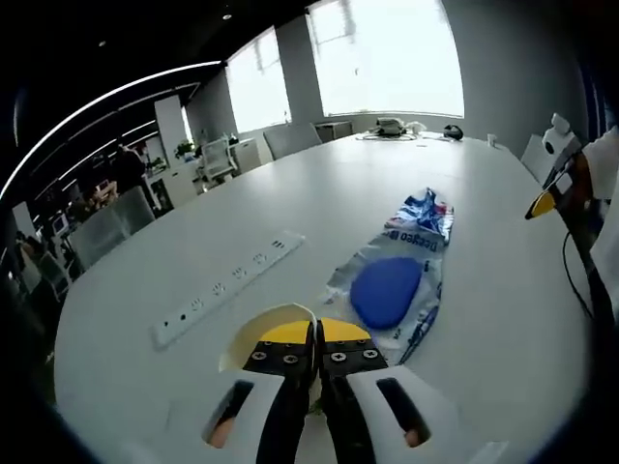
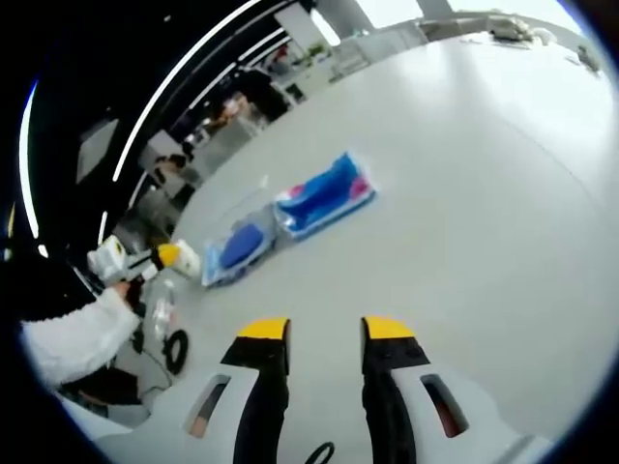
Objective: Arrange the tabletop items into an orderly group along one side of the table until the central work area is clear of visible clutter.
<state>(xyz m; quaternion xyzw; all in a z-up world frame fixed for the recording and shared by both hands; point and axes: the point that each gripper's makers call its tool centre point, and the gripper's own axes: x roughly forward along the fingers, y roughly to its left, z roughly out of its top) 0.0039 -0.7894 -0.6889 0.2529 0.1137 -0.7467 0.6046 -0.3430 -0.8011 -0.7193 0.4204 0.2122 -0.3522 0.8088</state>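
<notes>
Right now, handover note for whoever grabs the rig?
Left hand-held gripper: jaws shut, apparently pinching the near edge of the clear packet holding a blue pad.
Right hand-held gripper: open, empty, above bare table.
Two packets lie mid-table: the clear one and a blue-and-red one, end to end.
Power strip beside them.
Nothing moved to the side yet; both packets left.

I'm in an open office, long white worktop (image 1: 319,193), built-in power strip (image 1: 228,287), far desks, big windows (image 1: 387,58).
</notes>
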